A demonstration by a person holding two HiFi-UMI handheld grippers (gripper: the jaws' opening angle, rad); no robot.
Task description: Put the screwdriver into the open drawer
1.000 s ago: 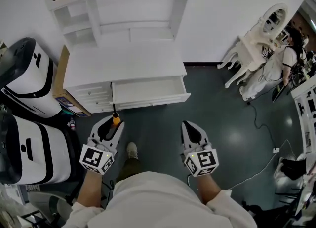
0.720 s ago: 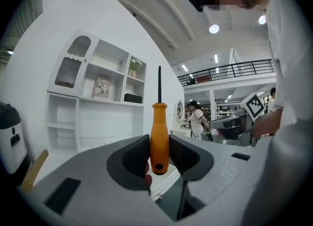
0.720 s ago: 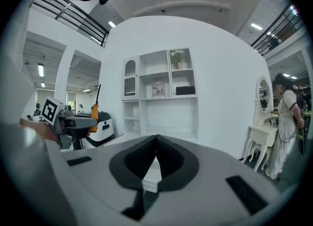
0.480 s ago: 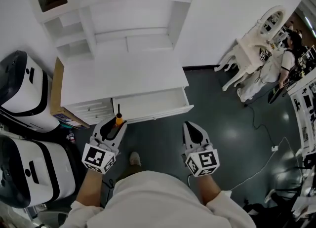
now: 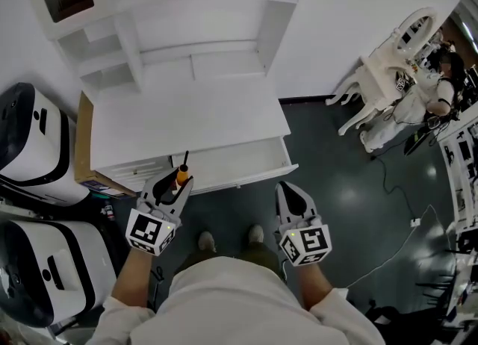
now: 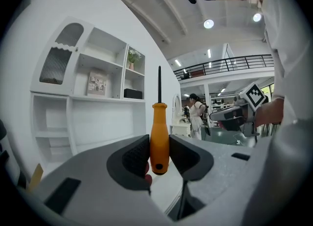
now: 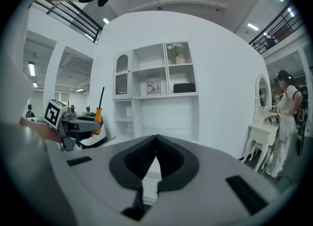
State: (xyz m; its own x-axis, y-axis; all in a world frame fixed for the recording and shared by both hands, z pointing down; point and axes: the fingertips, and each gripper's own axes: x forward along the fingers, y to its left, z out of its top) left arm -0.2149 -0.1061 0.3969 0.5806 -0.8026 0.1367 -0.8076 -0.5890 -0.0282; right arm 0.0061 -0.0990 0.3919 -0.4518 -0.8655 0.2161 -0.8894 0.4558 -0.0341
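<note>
This is a big indoor hall fitted out as a mock home, more a test studio than a real house. Home furniture stands against a bare white partition wall (image 5: 358, 7). There is a white worktop (image 5: 187, 116) with an open drawer (image 5: 231, 164), shelves (image 5: 187, 7) above it holding a plant (image 7: 175, 50) and a picture (image 7: 153, 86), and an ornate dressing table (image 5: 377, 75) with an oval mirror (image 5: 416, 28). Around them the hall shows. The dark polished floor (image 5: 336, 179) has a loose cable (image 5: 387, 179) on it. Overhead are a high ceiling with round lights (image 6: 209, 23) and a railed gallery (image 6: 230, 64). Bulky white-and-black machines (image 5: 33, 149) stand at the left.
</note>
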